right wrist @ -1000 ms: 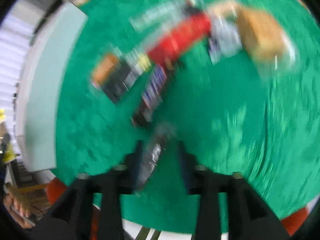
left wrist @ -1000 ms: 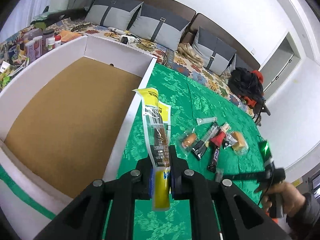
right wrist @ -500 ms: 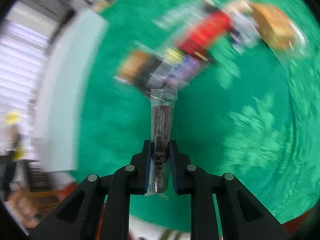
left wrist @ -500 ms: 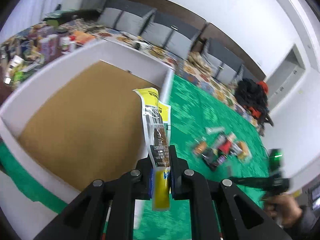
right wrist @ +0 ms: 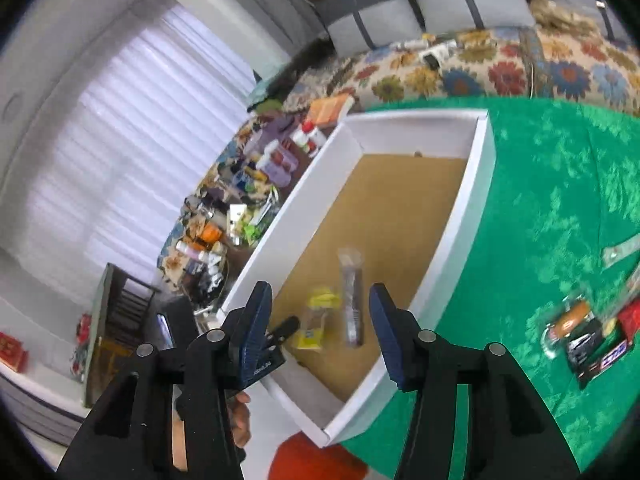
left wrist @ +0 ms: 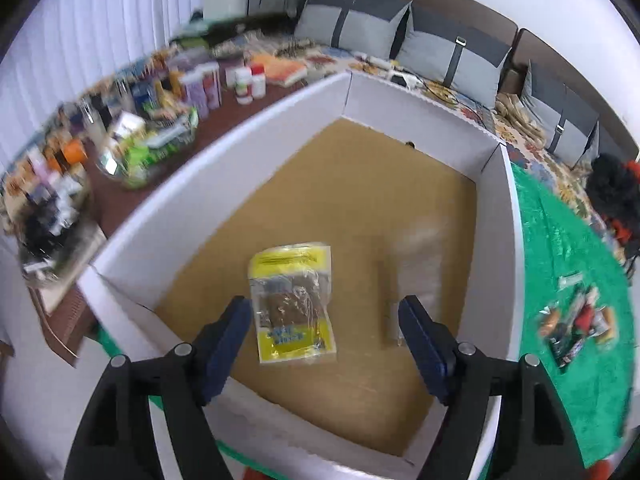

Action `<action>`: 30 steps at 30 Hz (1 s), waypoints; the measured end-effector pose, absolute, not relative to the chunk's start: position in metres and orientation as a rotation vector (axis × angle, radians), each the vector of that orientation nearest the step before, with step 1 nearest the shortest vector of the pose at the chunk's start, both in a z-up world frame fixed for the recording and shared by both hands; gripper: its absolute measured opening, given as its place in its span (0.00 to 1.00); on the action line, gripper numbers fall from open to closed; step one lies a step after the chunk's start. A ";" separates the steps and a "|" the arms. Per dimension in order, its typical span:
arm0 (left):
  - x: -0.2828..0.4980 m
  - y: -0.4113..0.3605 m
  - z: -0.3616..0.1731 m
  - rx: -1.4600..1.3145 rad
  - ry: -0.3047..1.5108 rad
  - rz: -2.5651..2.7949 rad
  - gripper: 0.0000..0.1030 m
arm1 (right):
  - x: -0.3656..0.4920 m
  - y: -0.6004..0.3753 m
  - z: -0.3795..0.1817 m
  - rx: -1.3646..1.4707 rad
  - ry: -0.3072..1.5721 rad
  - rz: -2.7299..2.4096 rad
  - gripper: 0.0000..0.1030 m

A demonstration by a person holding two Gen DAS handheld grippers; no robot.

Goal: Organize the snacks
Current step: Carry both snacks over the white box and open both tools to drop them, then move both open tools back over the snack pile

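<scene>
A white box [left wrist: 496,184] with a brown floor stands on the green tablecloth. A yellow snack packet [left wrist: 294,304] lies flat on its floor, and a dark snack bar in clear wrap [left wrist: 392,312] lies blurred to its right. My left gripper [left wrist: 326,346] is open and empty above the box. My right gripper [right wrist: 320,330] is open and empty above the box's near end, where the yellow packet [right wrist: 316,322] and the dark bar [right wrist: 352,300] show. Several more snacks [left wrist: 576,324] lie in a pile on the cloth, also in the right wrist view [right wrist: 588,336].
A brown side table [left wrist: 120,128] left of the box is crowded with bottles and packets. A sofa with grey cushions [left wrist: 440,52] and a floral cover runs along the far side. A red stool [right wrist: 316,460] stands below the table edge.
Both grippers moved over the box and opened. The yellow packet left the left gripper and the dark bar left the right one; both now lie on the box floor.
</scene>
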State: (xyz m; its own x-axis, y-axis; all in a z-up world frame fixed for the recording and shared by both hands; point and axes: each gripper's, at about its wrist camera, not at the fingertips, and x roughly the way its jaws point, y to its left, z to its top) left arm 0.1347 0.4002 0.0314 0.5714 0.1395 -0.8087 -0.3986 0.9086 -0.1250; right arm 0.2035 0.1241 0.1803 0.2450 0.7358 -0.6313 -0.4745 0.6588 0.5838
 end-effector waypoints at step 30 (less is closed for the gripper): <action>0.089 0.140 0.083 0.142 0.472 0.188 0.94 | 0.096 -0.243 -0.018 -0.077 0.961 0.081 0.66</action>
State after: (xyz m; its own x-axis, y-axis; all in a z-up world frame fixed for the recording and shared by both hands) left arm 0.0885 0.1401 0.0831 0.8739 0.2124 -0.4373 -0.1468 0.9728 0.1790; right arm 0.0957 -0.2426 -0.0181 0.5697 0.0351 -0.8211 -0.1034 0.9942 -0.0292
